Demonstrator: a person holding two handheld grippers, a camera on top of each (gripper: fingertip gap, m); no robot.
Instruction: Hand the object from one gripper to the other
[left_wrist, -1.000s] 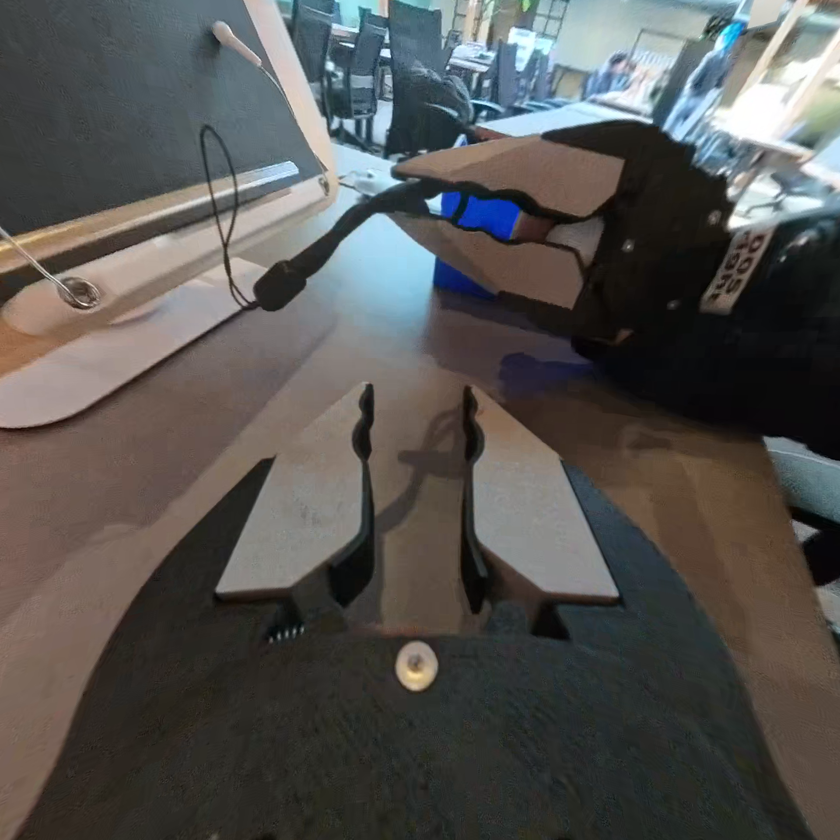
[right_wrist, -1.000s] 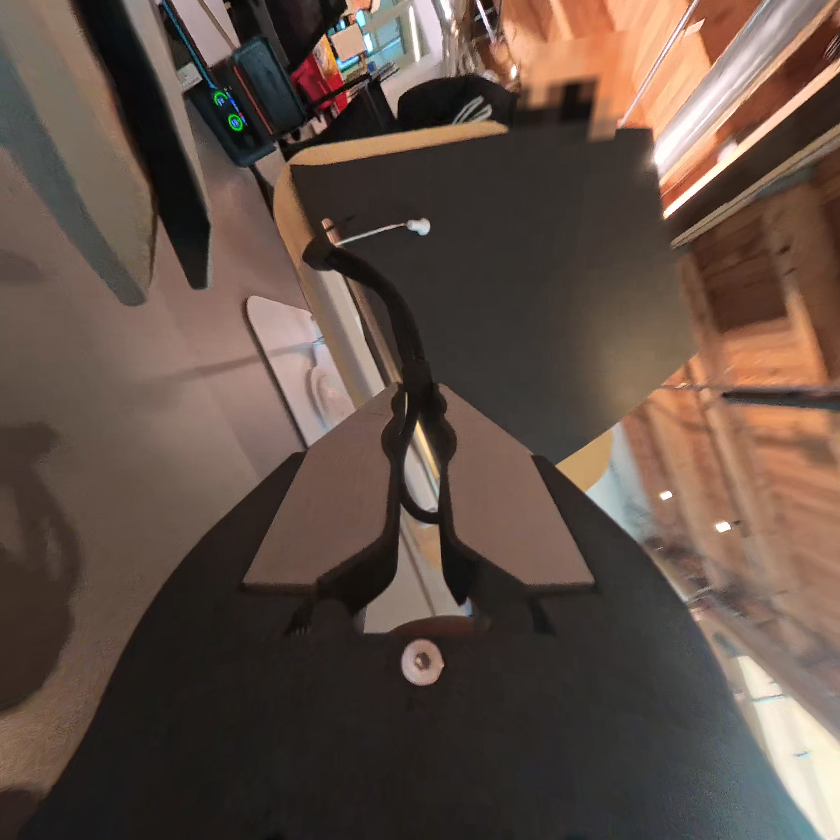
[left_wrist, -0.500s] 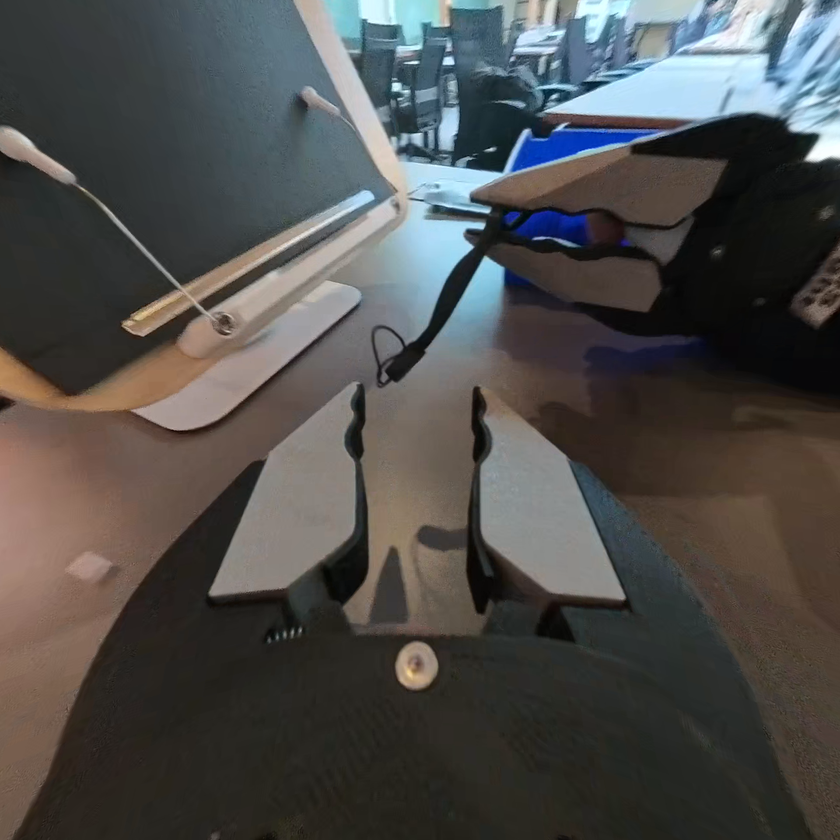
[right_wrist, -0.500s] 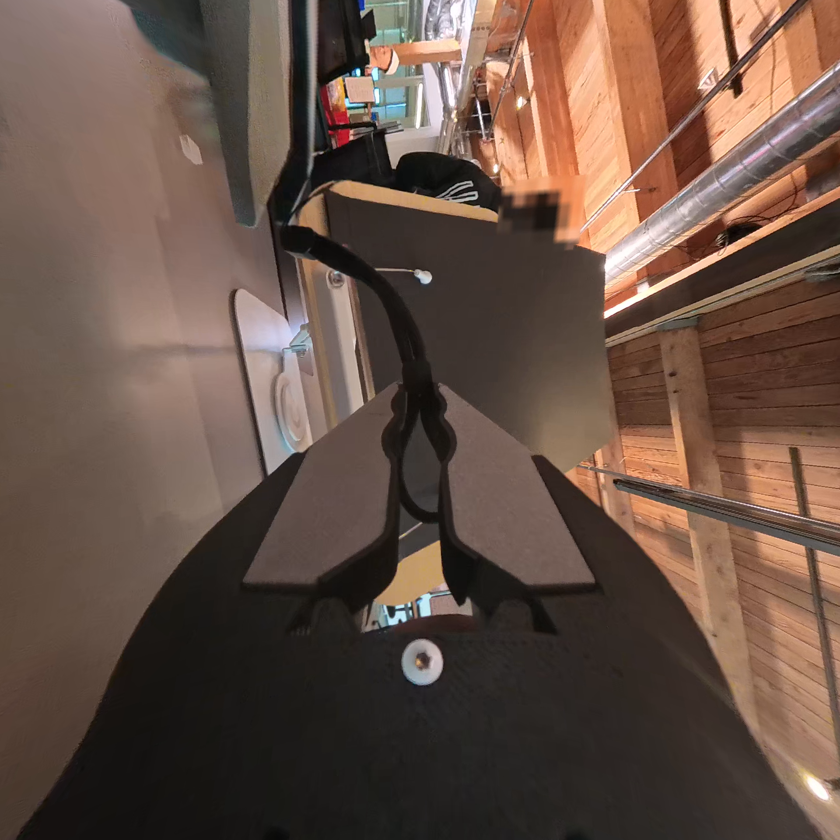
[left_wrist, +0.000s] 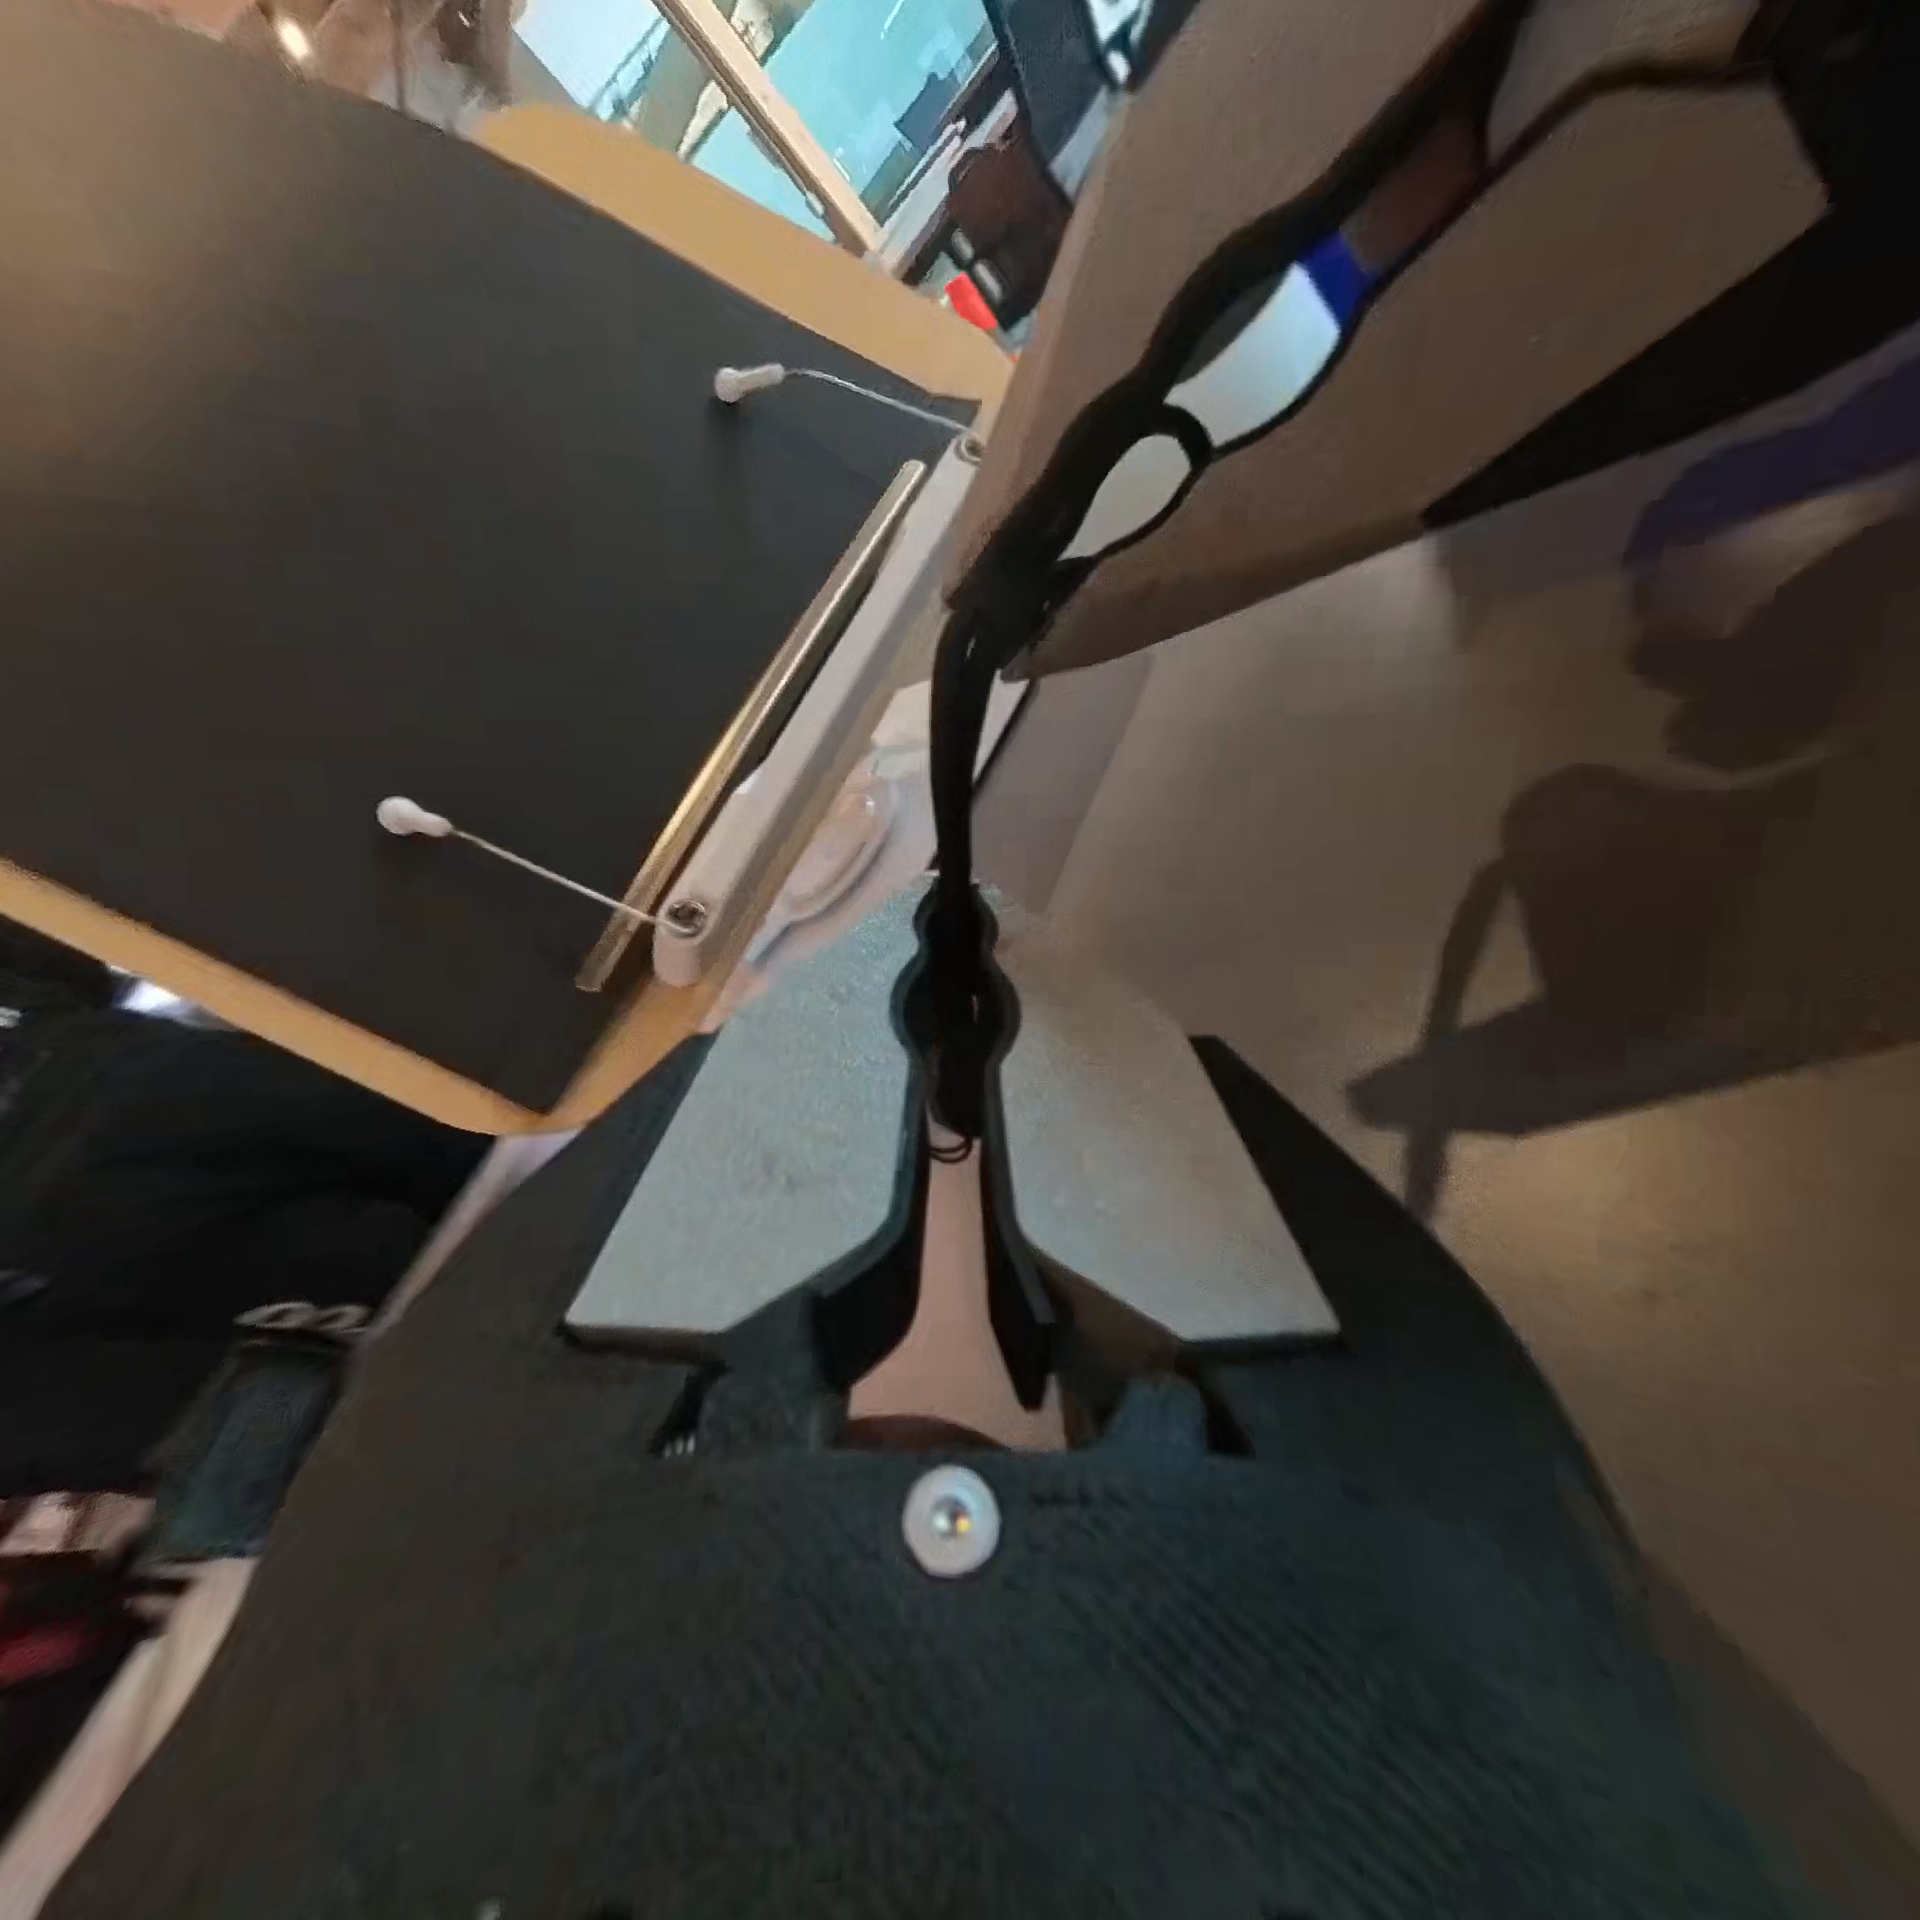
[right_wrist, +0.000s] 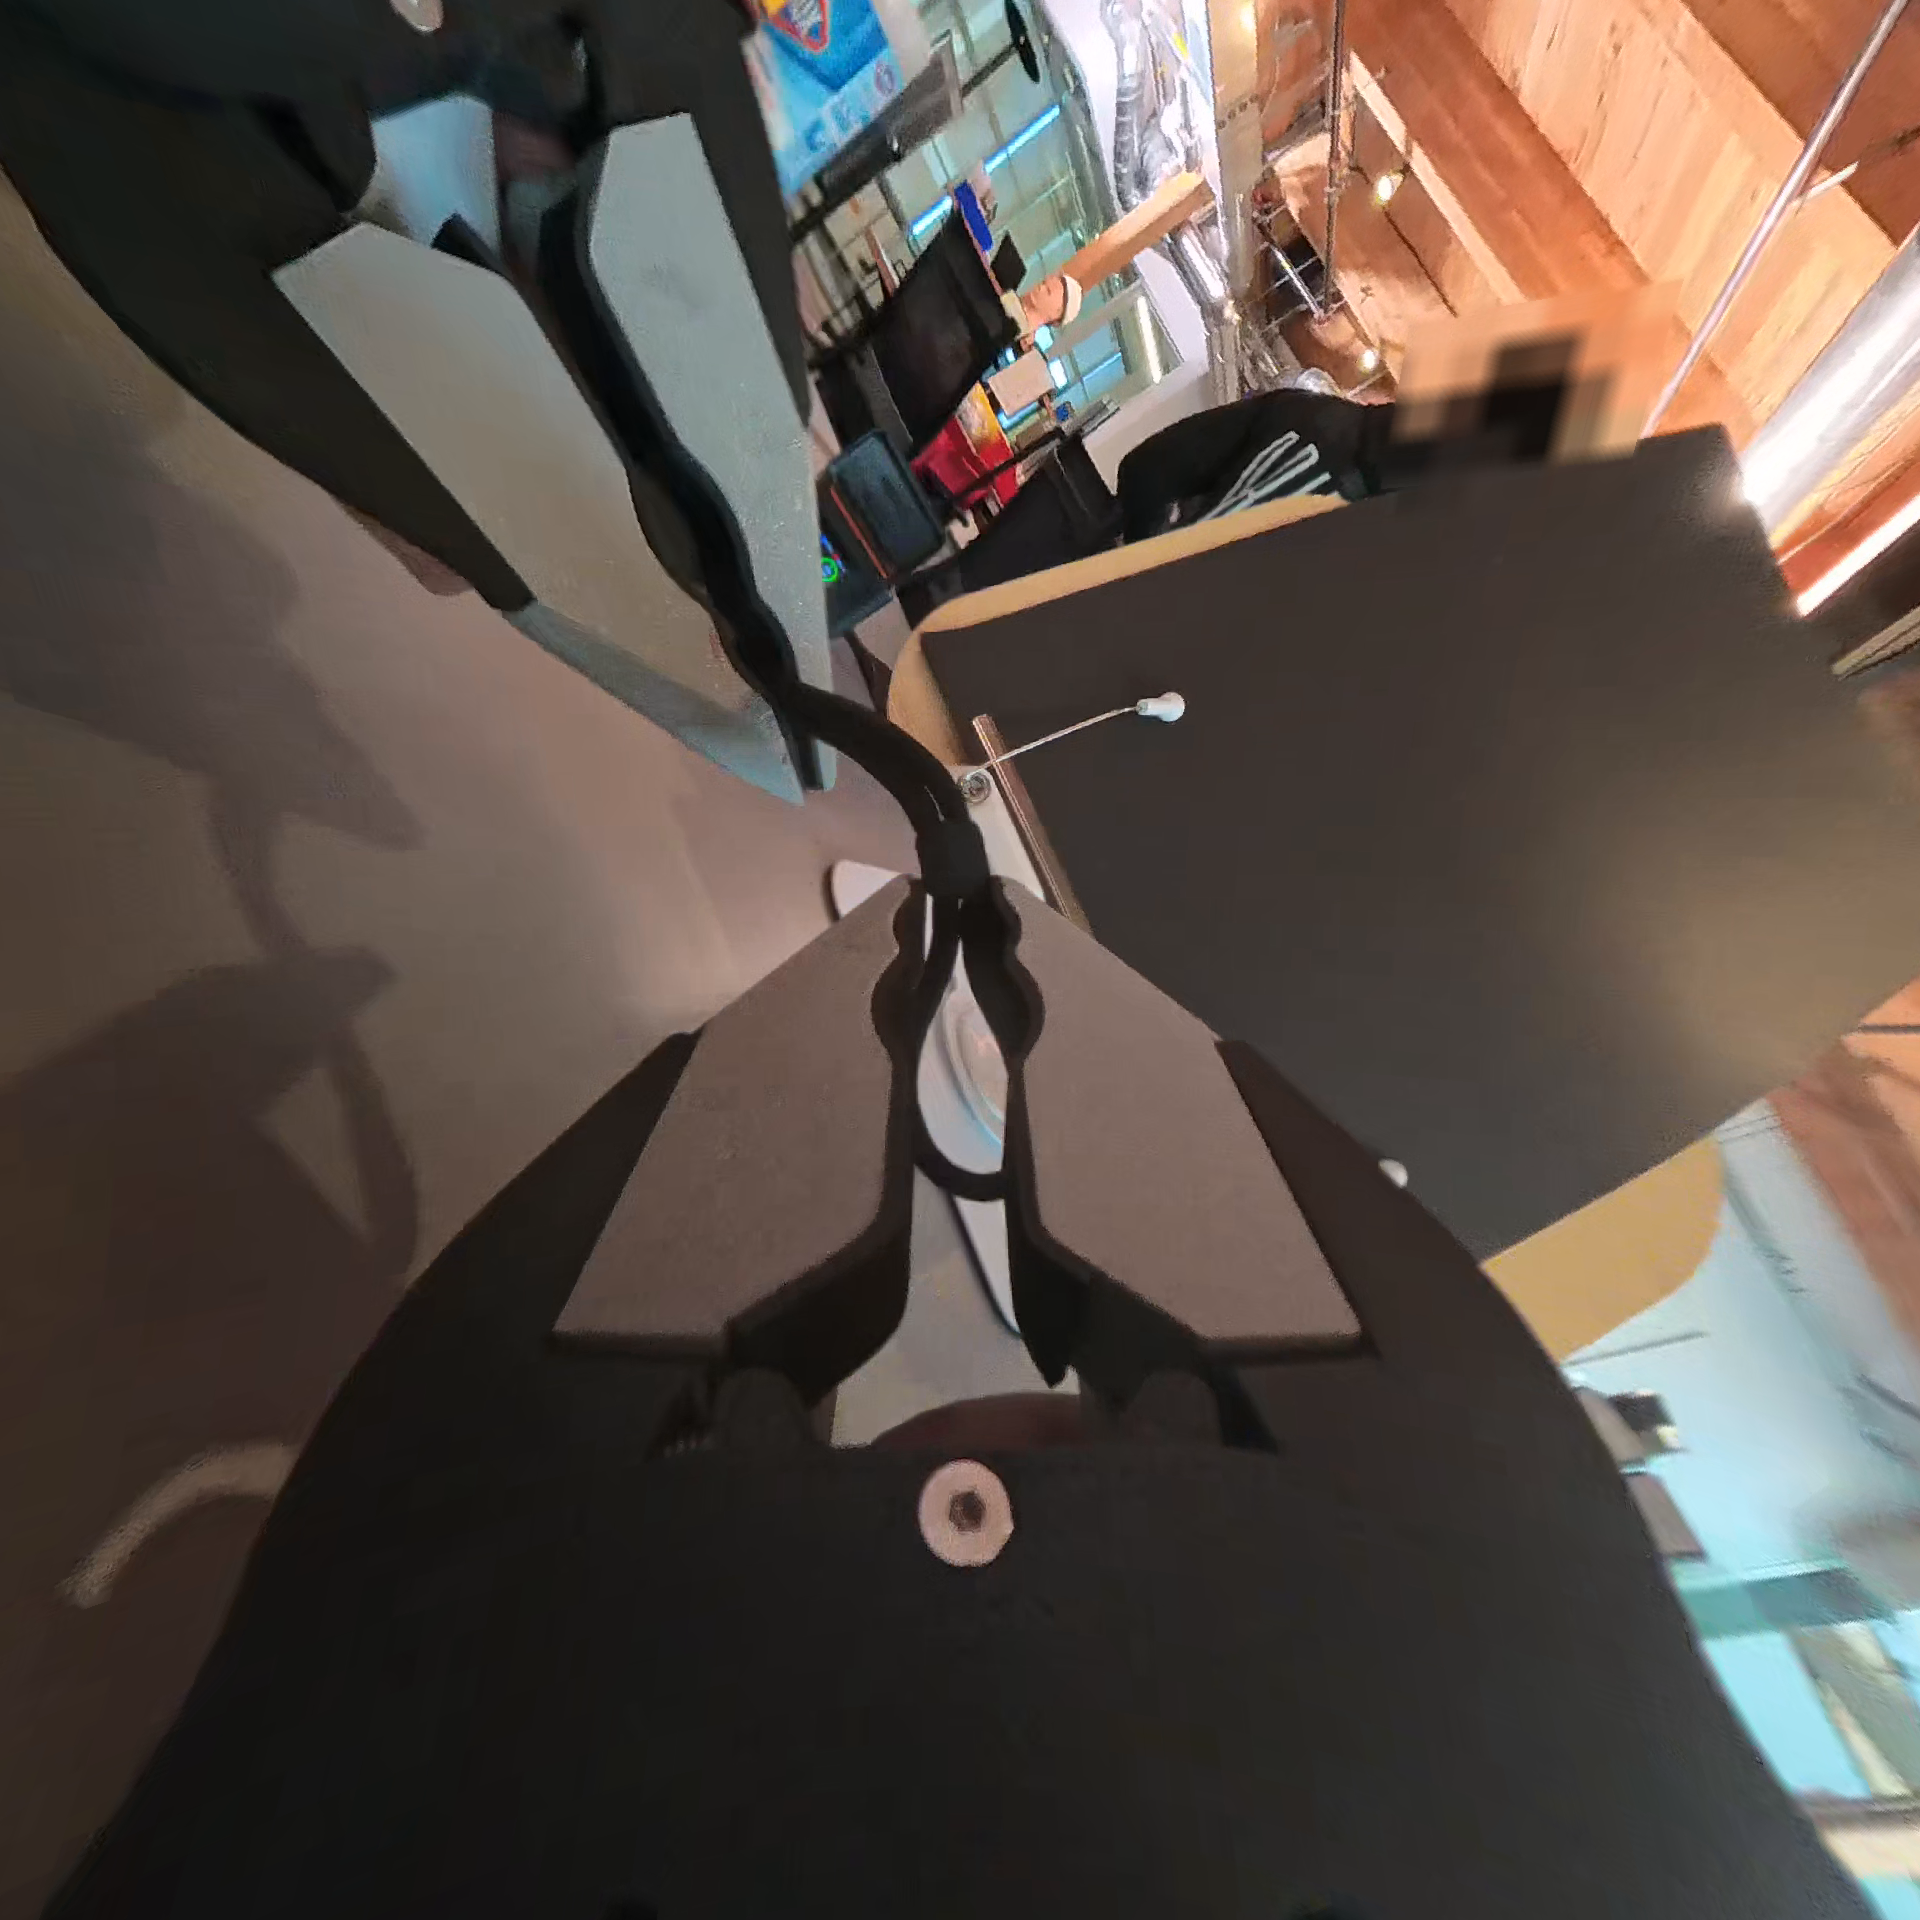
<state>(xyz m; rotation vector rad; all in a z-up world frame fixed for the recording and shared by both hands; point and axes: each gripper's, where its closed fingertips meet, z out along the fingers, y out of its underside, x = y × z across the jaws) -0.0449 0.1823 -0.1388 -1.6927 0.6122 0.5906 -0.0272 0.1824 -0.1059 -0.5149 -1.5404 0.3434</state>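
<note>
In the left wrist view, the black book stand fills the upper left. At centre, your left gripper is pinched narrow on the lower end of the black wrist strap. The strap's long axis runs up the frame to your right gripper at upper right, which is clamped on the strap's thin cord loop. Both grip it over the brown table, each at one end, so the right's release looks to be the coming move.
</note>
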